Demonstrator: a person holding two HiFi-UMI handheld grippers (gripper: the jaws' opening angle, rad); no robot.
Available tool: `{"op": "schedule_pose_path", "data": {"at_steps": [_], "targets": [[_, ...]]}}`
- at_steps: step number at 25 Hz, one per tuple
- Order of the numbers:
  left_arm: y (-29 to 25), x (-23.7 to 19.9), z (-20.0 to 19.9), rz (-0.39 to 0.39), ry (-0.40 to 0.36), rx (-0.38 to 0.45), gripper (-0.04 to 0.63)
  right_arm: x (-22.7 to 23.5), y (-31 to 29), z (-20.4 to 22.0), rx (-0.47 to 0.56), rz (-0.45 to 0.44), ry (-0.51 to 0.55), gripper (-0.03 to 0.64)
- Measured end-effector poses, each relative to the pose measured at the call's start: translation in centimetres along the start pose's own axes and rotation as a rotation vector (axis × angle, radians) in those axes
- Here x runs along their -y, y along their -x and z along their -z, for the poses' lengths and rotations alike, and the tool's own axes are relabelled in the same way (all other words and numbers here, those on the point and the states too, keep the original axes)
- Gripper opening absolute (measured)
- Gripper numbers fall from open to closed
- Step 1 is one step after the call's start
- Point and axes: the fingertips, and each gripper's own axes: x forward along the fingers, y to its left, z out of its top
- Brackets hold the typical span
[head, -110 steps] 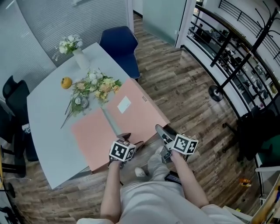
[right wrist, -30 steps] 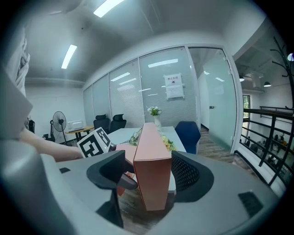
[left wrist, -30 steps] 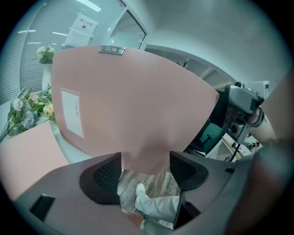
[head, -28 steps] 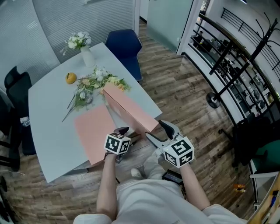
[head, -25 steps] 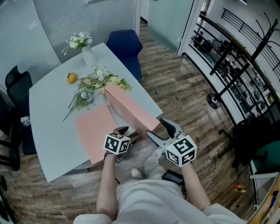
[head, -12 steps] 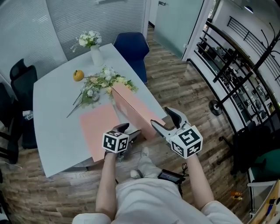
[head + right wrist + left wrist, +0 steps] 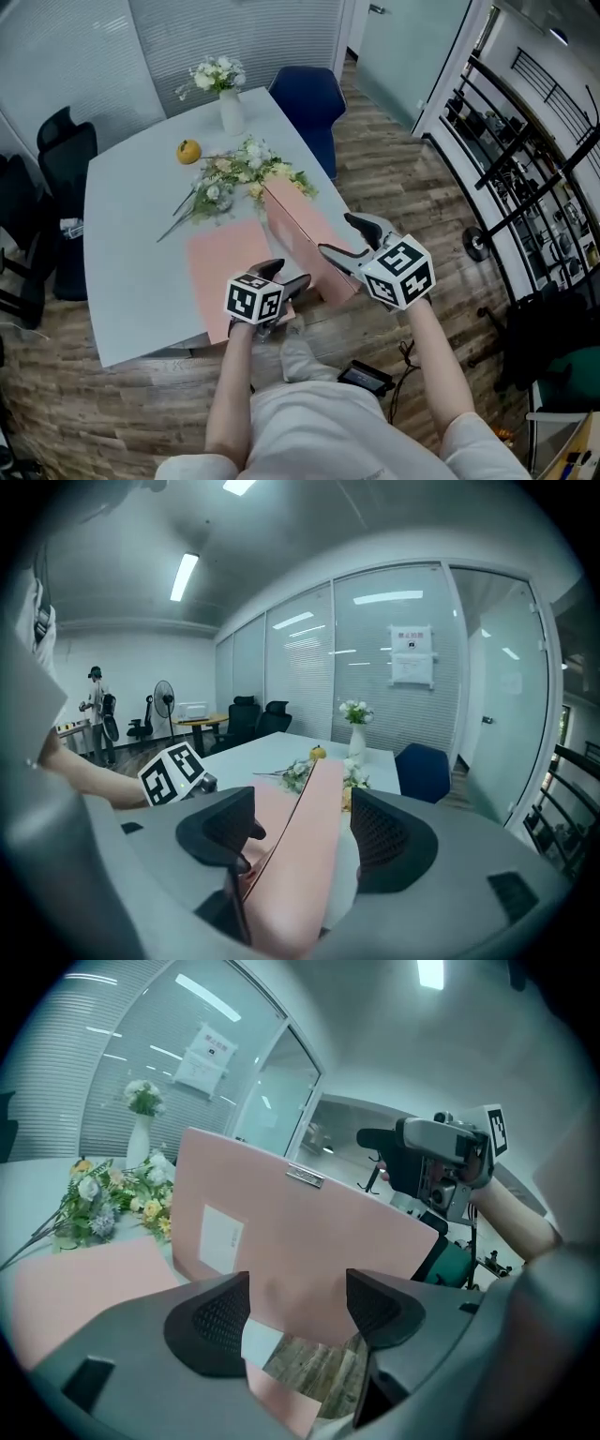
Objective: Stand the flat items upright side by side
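One pink folder (image 7: 300, 230) stands on its long edge near the right edge of the white table (image 7: 131, 253); its labelled face fills the left gripper view (image 7: 309, 1241). A second pink folder (image 7: 225, 267) lies flat to its left (image 7: 75, 1279). My right gripper (image 7: 339, 236) is open at the standing folder's near end, one jaw on each side of its top edge (image 7: 305, 874), with a gap showing on the right. My left gripper (image 7: 286, 274) hovers open over the flat folder's near corner, with nothing between its jaws (image 7: 298, 1312).
Loose flowers (image 7: 239, 173) lie just beyond both folders. A white vase of flowers (image 7: 228, 108) and an orange (image 7: 189, 151) sit farther back. A blue chair (image 7: 309, 98) stands behind the table and black chairs (image 7: 61, 150) to its left. A dark device (image 7: 361, 378) lies on the wood floor.
The right folder went from flat to upright before the last second and has stayed up. My right gripper has moved forward so its jaws now straddle that folder's end. The left gripper rose slightly.
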Motion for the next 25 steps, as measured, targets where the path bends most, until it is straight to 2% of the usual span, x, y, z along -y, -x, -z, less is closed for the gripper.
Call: {"op": "schedule_pose_path", "data": {"at_steps": [3, 7, 11, 16, 19, 25], "targets": [[-0.2, -0.6, -0.4, 0.002, 0.007, 0.004, 0.321, 0.0, -2.0, -0.3, -0.039, -0.031, -0.018, 0.319], [-0.6, -1.2, -0.7, 0.006, 0.019, 0.010, 0.321, 1.5, -4.3, 0.3, -0.143, -0.015, -0.114, 0.325], [-1.2, -1.5, -1.1, 0.015, 0.029, 0.015, 0.321, 2.3, -6.0, 0.8, -0.227, -0.045, -0.179, 0.333], [-1.3, -2.6, -1.7, 0.021, 0.068, 0.046, 0.321, 2.2, -8.9, 1.4, -0.319, -0.085, -0.186, 0.345], [-1.4, -3.1, -1.9, 0.023, 0.082, 0.056, 0.321, 2.8, -10.5, 1.9, -0.374, -0.076, -0.172, 0.348], [-2.0, -3.9, -2.0, 0.028, 0.087, 0.053, 0.321, 2.8, -12.1, 2.9, -0.412, -0.096, -0.194, 0.348]]}}
